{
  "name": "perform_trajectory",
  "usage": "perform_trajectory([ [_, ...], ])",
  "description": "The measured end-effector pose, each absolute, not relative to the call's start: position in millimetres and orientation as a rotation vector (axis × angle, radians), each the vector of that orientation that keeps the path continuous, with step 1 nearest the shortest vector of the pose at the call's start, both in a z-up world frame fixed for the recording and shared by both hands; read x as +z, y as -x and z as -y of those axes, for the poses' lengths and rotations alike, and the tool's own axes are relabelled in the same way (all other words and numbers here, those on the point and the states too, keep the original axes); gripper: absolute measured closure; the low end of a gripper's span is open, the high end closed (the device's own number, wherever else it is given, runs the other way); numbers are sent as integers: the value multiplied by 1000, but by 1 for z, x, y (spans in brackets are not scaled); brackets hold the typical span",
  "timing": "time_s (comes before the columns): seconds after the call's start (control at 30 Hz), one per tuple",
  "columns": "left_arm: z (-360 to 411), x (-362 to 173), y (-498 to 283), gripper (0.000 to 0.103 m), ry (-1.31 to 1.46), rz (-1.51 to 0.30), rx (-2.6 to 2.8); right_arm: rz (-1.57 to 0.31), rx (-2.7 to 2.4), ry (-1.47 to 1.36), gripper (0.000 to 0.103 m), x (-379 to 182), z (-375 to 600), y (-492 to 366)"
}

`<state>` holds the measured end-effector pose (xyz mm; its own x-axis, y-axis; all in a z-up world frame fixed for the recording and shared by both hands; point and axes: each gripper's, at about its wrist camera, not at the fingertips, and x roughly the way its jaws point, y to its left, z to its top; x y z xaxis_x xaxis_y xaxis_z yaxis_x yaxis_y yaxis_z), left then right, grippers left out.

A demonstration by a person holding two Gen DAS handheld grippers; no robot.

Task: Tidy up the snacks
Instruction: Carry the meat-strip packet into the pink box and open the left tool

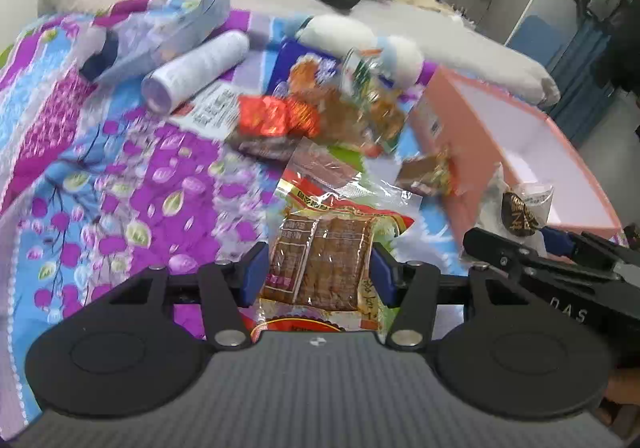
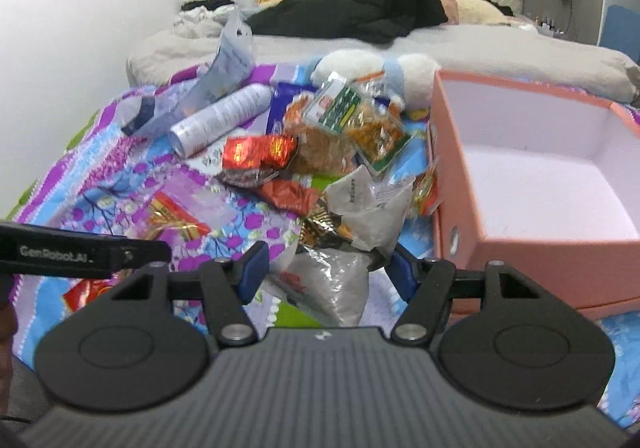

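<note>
We are working over a bed (image 2: 500,44) covered by a purple and blue floral quilt (image 1: 132,184), with dark clothes heaped toward the headboard and an open pink box (image 2: 532,208) to the right of the snack pile (image 2: 328,136).

The left gripper (image 1: 318,274) has its jaws clamped on the sides of a clear packet of brown dried strips (image 1: 320,260), which hangs between the blue pads above the quilt. It looks light and thin, with slick, crinkly film, so we judge a grip across the filled middle safer than one on the sealed edge, which could slide out.

The right gripper (image 2: 326,274) holds a grey-white crumpled pouch (image 2: 372,208) between its jaws. The pouch seems soft and nearly weightless. Its loose top flops toward the box wall, so it may snag on the rim.

The lower ends of both packets are cut off behind the gripper bodies. Motion blur smears the labels in the pile, and we cannot tell how many packets lie underneath. In the right wrist view the part of the box floor that shows is bare, but its near corner is hidden.
</note>
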<state>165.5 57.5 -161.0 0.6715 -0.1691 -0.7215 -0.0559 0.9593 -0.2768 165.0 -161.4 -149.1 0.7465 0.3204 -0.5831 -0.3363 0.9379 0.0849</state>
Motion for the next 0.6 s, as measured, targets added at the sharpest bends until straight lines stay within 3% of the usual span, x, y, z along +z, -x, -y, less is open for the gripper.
perform_trajectory([
  [0.6,2,-38,-214,43,300,-662,-164,-504,291,-2,40,-61,218,-181],
])
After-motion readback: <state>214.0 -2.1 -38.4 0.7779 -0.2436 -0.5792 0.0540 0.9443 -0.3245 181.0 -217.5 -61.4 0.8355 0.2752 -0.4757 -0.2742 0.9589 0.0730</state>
